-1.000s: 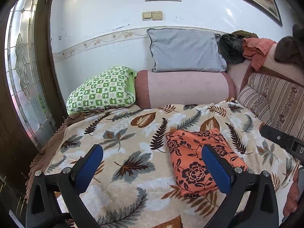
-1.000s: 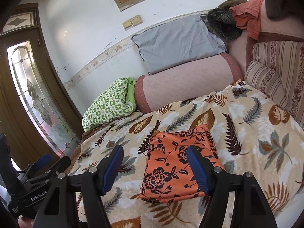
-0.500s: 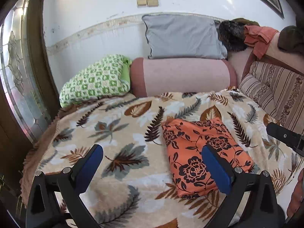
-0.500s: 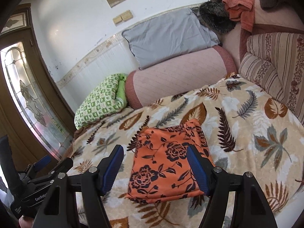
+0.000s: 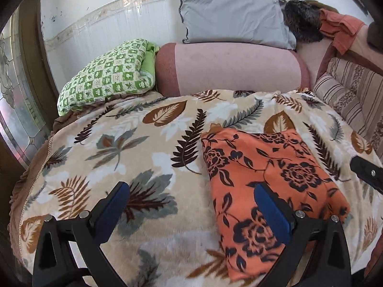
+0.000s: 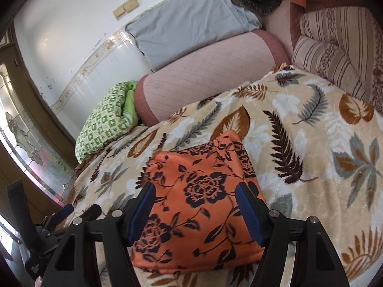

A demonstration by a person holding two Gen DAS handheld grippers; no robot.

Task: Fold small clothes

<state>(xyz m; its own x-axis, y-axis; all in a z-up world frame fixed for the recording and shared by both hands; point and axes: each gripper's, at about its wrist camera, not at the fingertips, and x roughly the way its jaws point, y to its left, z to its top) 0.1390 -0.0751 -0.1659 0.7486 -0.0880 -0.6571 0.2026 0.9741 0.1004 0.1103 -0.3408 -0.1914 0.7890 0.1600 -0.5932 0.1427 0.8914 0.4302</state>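
Orange floral cloth, folded into a rectangle, lies on the leaf-print blanket of the bed, in front of the pink bolster. Left hand-held gripper hangs over the cloth's left edge, jaws wide, holding nothing. Right hand-held gripper hangs above the cloth, jaws apart, empty.

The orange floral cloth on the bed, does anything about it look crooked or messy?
Nothing stands out. The orange floral cloth lies flat on the leaf-print blanket as a tidy folded rectangle, only turned slightly askew to the bed edge.
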